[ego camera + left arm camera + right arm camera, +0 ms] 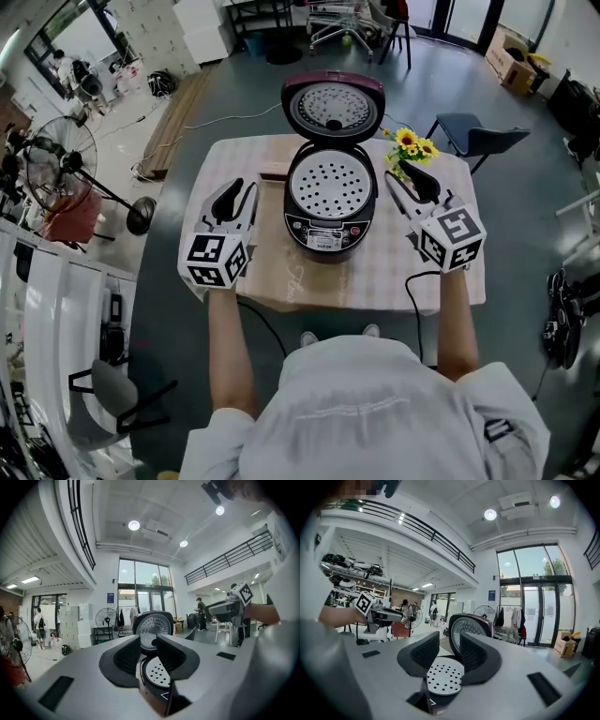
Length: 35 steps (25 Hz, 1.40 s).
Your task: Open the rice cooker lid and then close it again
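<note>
Since the lid (333, 106) stands upright behind the rice cooker (328, 230), count the opening half as done; only the closing is left. Cooker sits mid-table (272, 281), control panel toward you, perforated inner plate (330, 186) exposed, yellow flowers (412, 145) just beyond its right side. Your left gripper (240, 187) hangs beside the cooker's left flank, apart from it, jaws parted by a narrow gap, nothing in them. Your right gripper (403, 178) hangs on the opposite side, also apart, jaws spread wider, empty. Neither touches the lid. Judgement: one claw must reach the raised lid's top edge and press it forward and down until it latches; mind the flowers.
</note>
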Each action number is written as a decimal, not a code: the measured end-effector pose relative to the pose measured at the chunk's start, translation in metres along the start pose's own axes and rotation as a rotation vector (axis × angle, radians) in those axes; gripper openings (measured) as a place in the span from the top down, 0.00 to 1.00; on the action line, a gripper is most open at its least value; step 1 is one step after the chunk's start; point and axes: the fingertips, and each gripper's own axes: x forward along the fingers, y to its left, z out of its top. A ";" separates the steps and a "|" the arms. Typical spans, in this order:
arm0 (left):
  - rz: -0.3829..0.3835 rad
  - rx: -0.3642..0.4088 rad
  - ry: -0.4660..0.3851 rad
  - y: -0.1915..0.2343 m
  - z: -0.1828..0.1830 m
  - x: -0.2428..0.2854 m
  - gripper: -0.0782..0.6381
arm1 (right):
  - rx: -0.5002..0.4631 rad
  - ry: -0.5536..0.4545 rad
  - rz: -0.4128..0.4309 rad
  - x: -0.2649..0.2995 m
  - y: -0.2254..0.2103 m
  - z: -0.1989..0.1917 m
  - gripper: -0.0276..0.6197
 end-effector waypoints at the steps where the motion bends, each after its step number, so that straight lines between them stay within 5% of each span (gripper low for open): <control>1: -0.006 0.002 -0.001 0.002 0.000 -0.002 0.72 | 0.000 0.000 -0.002 0.002 0.003 0.001 0.72; 21: -0.198 0.052 0.014 0.021 -0.011 -0.024 0.69 | 0.005 0.058 -0.138 -0.005 0.061 0.001 0.72; 35: -0.304 0.195 0.046 0.020 0.011 0.063 0.62 | 0.050 0.048 -0.132 0.039 0.013 -0.021 0.72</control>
